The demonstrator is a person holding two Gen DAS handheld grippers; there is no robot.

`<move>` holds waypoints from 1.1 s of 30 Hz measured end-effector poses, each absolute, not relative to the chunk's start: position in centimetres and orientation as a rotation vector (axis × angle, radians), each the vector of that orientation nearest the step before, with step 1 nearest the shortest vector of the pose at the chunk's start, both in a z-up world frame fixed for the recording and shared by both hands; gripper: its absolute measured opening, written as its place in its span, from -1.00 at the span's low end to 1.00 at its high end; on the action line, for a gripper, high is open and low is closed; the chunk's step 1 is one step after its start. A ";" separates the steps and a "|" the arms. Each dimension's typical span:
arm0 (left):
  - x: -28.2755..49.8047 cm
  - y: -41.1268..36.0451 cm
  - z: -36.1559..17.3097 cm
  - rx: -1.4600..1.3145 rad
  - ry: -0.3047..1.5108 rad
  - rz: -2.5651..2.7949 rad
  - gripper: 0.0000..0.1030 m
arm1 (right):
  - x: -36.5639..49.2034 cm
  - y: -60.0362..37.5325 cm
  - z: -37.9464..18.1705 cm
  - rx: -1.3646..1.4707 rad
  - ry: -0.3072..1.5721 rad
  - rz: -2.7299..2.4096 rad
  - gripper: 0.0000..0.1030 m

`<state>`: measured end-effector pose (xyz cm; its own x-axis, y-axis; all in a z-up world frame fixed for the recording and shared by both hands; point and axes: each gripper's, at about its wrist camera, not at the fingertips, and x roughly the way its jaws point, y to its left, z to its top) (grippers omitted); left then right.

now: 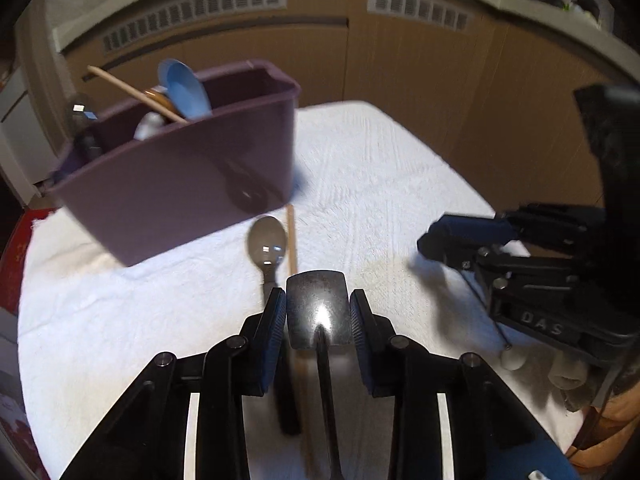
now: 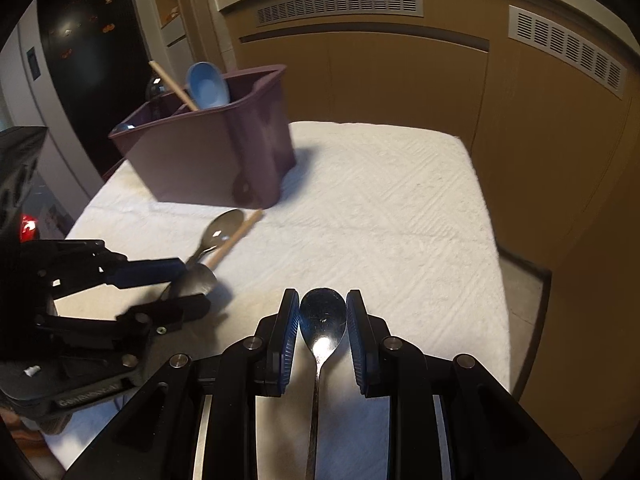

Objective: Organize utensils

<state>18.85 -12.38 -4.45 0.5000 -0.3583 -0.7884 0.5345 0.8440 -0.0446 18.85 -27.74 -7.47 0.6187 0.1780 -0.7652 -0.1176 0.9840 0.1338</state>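
Square-bowled spoon (image 1: 317, 307) clamped in left tool (image 1: 318, 312), oval spoon (image 2: 323, 320) clamped in right tool (image 2: 322, 322)

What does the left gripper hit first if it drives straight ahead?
Probably the round spoon and chopstick lying just ahead on the towel, then the purple caddy. The left gripper straddles a square spoon; height is unclear.

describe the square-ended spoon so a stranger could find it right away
Start at the purple utensil bin on the white towel. In front of it a round spoon and a wooden stick lie side by side. Just nearer, between the left gripper fingers, is the square-ended spoon: dark metal with a flat, squared-off tip, unlike the oval bowls of the other spoons.
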 end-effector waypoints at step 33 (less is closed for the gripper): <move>23.1 -7.3 -5.6 0.142 0.958 -0.505 0.09 | 14.6 -20.2 -2.5 -0.175 0.806 0.200 -0.89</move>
<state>23.13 -7.30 -5.65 0.4693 -0.3488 -0.8112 0.4721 0.8755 -0.1034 14.64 -20.19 -2.53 0.6755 0.1108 -0.7290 -0.2432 0.9668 -0.0784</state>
